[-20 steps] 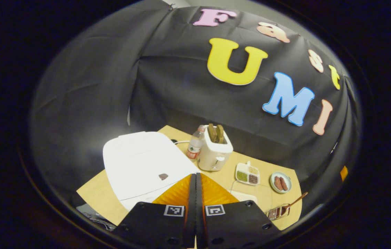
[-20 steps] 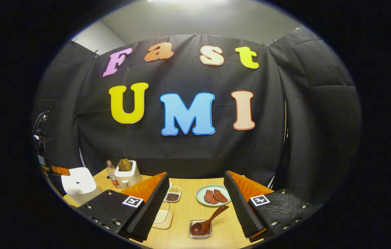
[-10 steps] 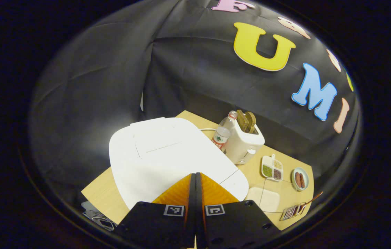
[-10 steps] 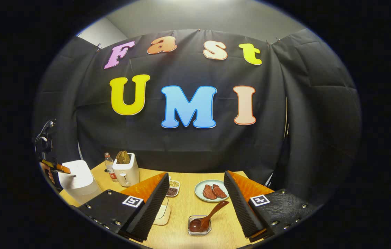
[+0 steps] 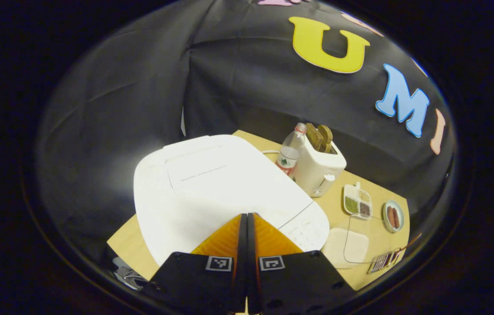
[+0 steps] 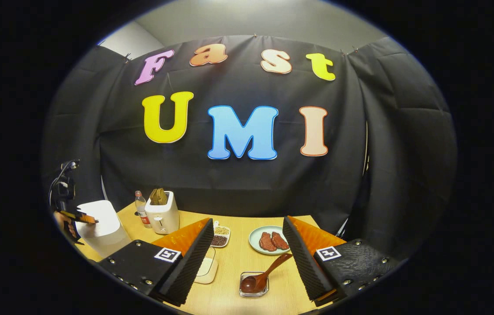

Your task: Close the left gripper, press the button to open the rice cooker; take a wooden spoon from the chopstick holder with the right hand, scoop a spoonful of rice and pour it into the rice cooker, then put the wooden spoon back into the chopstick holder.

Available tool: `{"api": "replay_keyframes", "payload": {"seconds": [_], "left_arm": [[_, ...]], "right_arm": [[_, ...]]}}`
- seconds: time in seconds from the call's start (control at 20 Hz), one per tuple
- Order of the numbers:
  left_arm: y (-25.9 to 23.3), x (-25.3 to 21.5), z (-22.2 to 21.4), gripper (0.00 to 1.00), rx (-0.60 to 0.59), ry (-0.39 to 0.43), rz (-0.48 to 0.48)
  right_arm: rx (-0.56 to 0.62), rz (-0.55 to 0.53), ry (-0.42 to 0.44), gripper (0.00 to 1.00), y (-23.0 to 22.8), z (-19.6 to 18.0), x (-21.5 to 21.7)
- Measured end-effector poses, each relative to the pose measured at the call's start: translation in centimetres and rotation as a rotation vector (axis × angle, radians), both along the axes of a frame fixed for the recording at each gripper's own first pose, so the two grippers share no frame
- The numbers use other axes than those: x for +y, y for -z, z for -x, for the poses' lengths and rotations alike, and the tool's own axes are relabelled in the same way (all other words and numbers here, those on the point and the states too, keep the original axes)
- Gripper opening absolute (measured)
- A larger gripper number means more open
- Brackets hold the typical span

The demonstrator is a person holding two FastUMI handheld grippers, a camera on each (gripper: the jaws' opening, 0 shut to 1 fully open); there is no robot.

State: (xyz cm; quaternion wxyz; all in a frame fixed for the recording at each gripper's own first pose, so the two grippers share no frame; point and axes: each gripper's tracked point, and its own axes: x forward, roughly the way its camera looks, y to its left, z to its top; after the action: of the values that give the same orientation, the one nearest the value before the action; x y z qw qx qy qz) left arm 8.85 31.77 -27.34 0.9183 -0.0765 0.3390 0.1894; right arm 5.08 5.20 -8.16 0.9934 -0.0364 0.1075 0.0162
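Two jaws of the left gripper (image 5: 247, 218) pressed together, tips over the front of the white rice cooker (image 5: 212, 183), lid still down, at the desk's (image 5: 129, 243) left edge. Left gripper view: button hidden under the tips; judged step is pressing it, next needs a short downward push. Right gripper view: right gripper (image 6: 247, 245) jaws wide apart, empty, above the wooden spoon (image 6: 264, 275) leaning in its clear holder (image 6: 253, 286) by the desk's near edge; open desk around it.
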Motion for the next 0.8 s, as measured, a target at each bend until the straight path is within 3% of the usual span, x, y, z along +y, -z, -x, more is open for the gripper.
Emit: {"api": "replay_keyframes", "payload": {"seconds": [0.2,0.4,0.65,0.8], "left_arm": [[-0.6,-0.3,0.3,0.08,-0.015,-0.001,0.015],[-3.1,0.0,0.0,0.07,-0.062,0.01,-0.049],[-11.7,0.5,0.6,0.08,-0.237,0.005,-0.217],[-16.2,-1.6,1.4,0.09,-0.348,0.036,-0.182]], "right_arm": [[-0.019,0.005,-0.011,0.97,-0.7,0.2,-0.2],[-0.018,-0.001,0.001,0.97,-0.6,0.8,-0.9],[-0.023,-0.005,0.024,0.96,-0.7,1.5,-1.7],[-0.026,-0.006,0.044,0.96,-0.7,2.0,-1.6]]}}
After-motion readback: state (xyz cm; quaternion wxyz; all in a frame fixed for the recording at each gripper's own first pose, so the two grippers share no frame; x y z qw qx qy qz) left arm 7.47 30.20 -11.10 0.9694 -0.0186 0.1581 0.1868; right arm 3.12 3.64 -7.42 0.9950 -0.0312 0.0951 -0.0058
